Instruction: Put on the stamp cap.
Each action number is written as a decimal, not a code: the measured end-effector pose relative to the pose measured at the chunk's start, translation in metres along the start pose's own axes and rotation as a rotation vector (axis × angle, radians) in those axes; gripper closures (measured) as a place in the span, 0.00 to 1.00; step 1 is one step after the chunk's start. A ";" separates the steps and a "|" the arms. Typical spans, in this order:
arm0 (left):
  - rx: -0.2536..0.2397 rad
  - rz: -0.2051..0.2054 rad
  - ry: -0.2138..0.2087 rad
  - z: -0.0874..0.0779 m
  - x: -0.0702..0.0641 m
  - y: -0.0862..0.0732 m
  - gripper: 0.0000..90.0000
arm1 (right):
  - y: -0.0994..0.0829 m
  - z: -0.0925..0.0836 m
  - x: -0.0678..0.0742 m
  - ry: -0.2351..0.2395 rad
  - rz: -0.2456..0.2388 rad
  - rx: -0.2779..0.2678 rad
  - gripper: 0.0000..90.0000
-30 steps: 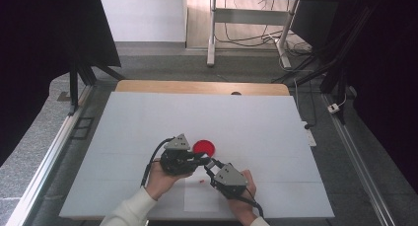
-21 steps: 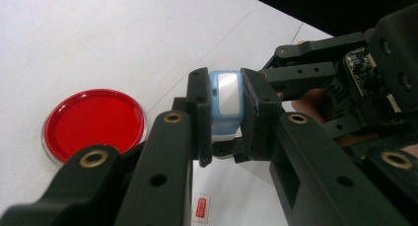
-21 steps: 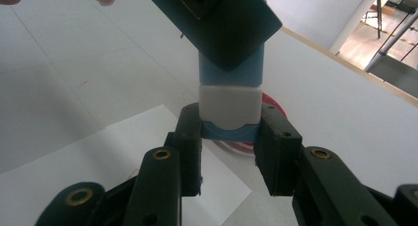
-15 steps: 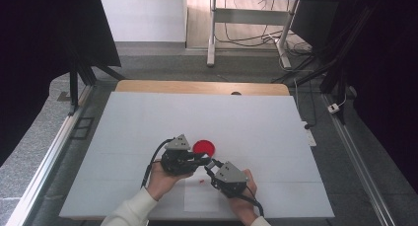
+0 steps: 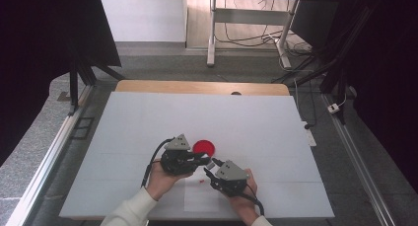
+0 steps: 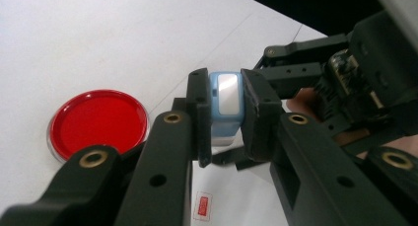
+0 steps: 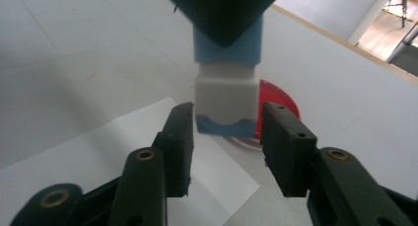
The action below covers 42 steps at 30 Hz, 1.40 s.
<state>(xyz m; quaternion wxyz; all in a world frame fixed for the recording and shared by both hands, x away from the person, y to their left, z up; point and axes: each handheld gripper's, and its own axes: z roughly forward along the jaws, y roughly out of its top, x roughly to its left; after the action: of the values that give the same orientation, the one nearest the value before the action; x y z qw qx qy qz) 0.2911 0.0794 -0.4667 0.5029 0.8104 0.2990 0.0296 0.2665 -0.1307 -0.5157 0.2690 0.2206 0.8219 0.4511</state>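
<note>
Right tongs [image 7: 226, 137] newly opened off stamp [image 7: 227, 95]

A light-blue-and-white block [image 6: 226, 107], a red dish [image 6: 97, 121], black claws, white table [image 5: 148, 122].

In the high view the left gripper [image 5: 207, 159] and right gripper [image 5: 211, 168] crowd together, and the blue-and-white block [image 6: 226, 105] between them is too small to make out there. From the left gripper view, that block's sides are buried behind the black pads and its lower end drops out of sight behind the jaws. The right gripper view has its top swallowed by a dark blurred shape, so the block's upper end is hidden. The red dish [image 7: 276, 110] peeks out behind it, mostly covered. A small red-printed label [image 6: 202, 206] lies on the white sheet [image 7: 98, 152], its print too tiny to read. Both forearms run off the near edge.
</note>
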 end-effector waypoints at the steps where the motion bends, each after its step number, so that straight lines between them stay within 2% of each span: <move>1: -0.005 -0.001 0.000 -0.001 0.000 0.000 0.84 | 0.000 0.000 0.000 0.005 -0.005 0.006 0.60; 6: -0.011 0.000 0.007 -0.005 0.002 0.001 0.84 | -0.002 0.000 0.000 0.025 0.003 0.009 0.56; 12: -0.013 0.013 0.016 -0.009 0.005 0.002 0.84 | -0.007 -0.007 -0.010 0.032 0.025 0.007 0.54; 21: -0.015 0.028 0.025 -0.017 0.007 0.002 0.84 | -0.023 -0.031 -0.038 0.029 0.075 0.032 0.53; 26: -0.020 0.031 0.032 -0.022 0.009 0.002 0.84 | -0.035 -0.048 -0.055 0.009 0.096 0.051 0.53; 29: -0.019 0.035 0.040 -0.025 0.011 0.002 0.84 | -0.043 -0.058 -0.066 0.010 0.114 0.043 0.53; 31: -0.021 0.040 0.054 -0.028 0.012 0.002 0.84 | -0.046 -0.064 -0.070 -0.001 0.124 0.037 0.53; 38: -0.028 0.035 0.063 -0.035 0.017 0.003 0.84 | -0.059 -0.084 -0.085 -0.036 0.152 0.037 0.53; 42: -0.022 0.059 0.083 -0.039 0.018 0.003 0.84 | -0.066 -0.094 -0.092 -0.050 0.163 0.040 0.53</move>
<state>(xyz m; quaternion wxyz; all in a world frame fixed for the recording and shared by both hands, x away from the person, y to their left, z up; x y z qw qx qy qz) 0.2940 0.1191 -0.4493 0.4980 0.8112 0.2955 0.0813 0.2681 -0.2781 -0.5079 0.2471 0.3034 0.8031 0.4492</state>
